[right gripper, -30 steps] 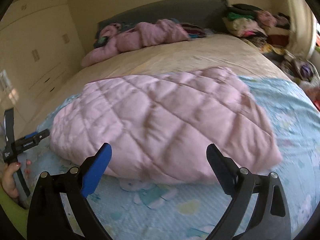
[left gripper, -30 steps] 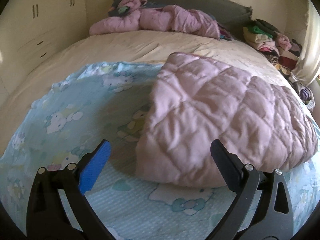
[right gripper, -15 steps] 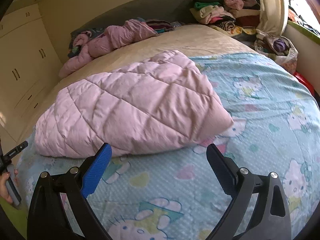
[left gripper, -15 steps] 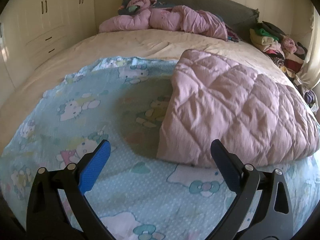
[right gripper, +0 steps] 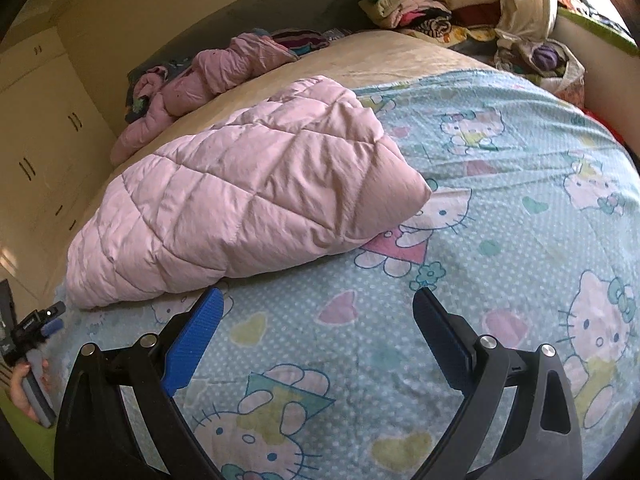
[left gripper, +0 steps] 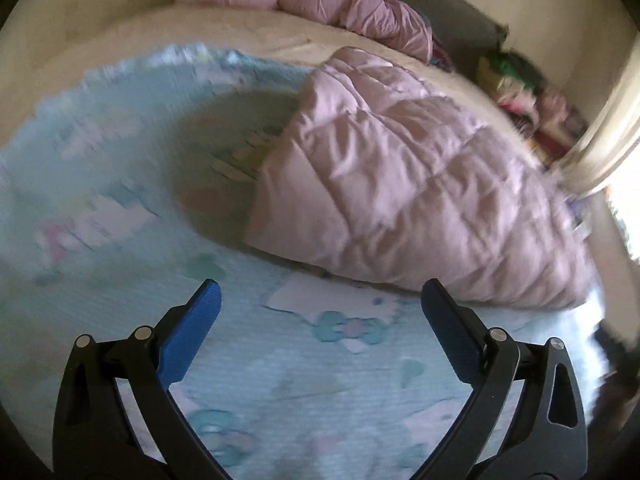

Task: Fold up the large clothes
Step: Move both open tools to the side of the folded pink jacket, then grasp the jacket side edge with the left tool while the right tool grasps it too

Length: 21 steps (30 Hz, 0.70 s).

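A pink quilted comforter [left gripper: 400,184] lies folded on a light blue Hello Kitty sheet [left gripper: 120,208] spread over the bed. It also shows in the right wrist view [right gripper: 240,200], left of centre. My left gripper [left gripper: 320,300] is open and empty, held above the sheet just short of the comforter's near edge. My right gripper [right gripper: 318,308] is open and empty, above the sheet [right gripper: 520,240] in front of the comforter's near right corner. The left gripper also shows at the far left of the right wrist view [right gripper: 36,324], held in a hand.
A crumpled pink garment [right gripper: 208,76] lies near the dark headboard [right gripper: 320,4]. A pile of folded clothes [right gripper: 420,0] sits at the bed's far right corner by a curtain [right gripper: 524,0]. Cream wardrobe doors [right gripper: 44,120] stand on the left.
Both grippers have drawn back from the comforter and stayed open. The right view has swung right, showing more sheet. The left view has tilted and blurred with motion.
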Motion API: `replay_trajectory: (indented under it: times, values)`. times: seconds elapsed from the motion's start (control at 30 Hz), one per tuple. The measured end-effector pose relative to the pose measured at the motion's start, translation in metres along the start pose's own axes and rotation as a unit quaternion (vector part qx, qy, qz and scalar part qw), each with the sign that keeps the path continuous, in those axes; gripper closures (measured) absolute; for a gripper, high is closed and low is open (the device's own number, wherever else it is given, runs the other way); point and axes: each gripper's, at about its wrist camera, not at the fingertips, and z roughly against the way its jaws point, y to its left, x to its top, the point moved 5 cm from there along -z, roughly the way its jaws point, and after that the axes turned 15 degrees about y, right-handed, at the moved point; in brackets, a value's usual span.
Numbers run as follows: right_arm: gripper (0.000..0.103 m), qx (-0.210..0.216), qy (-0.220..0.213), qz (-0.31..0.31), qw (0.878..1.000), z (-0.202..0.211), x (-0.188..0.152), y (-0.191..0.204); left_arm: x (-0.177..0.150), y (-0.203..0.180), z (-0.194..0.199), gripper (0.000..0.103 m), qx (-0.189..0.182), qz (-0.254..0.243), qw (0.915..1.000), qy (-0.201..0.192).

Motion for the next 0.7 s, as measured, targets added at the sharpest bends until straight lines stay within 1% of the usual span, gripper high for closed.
replay_trajectory:
  times: [0.03, 0.1, 0.3, 0.47, 0.53, 0.6, 0.7]
  values:
    - [0.008, 0.004, 0.002, -0.002, 1.0, -0.002, 0.001, -0.001, 0.001, 0.001, -0.002, 0.009, -0.019, 0.011, 0.9998, 0.001]
    - [0.008, 0.01, 0.005, -0.005, 1.0, -0.004, 0.002, -0.001, 0.005, 0.005, -0.008, 0.009, -0.045, 0.031, 0.9985, 0.007]
    - [0.008, 0.036, 0.021, -0.022, 0.999, -0.016, 0.006, -0.003, 0.013, 0.013, -0.022, 0.009, -0.087, 0.07, 0.9935, 0.021]
    - [0.008, 0.04, 0.034, -0.028, 0.998, -0.025, 0.009, -0.003, 0.026, 0.015, -0.039, 0.009, -0.137, 0.103, 0.9844, 0.04]
    - [0.008, 0.044, 0.04, -0.032, 0.998, -0.028, 0.01, -0.003, 0.033, 0.019, -0.044, 0.009, -0.149, 0.114, 0.9815, 0.037]
    - [0.008, 0.051, 0.044, -0.037, 0.997, -0.031, 0.011, -0.003, 0.039, 0.02, -0.049, 0.009, -0.17, 0.128, 0.9763, 0.04]
    - [0.008, 0.063, 0.05, -0.05, 0.996, -0.034, 0.015, -0.005, 0.049, 0.021, -0.057, 0.009, -0.188, 0.145, 0.9705, 0.044]
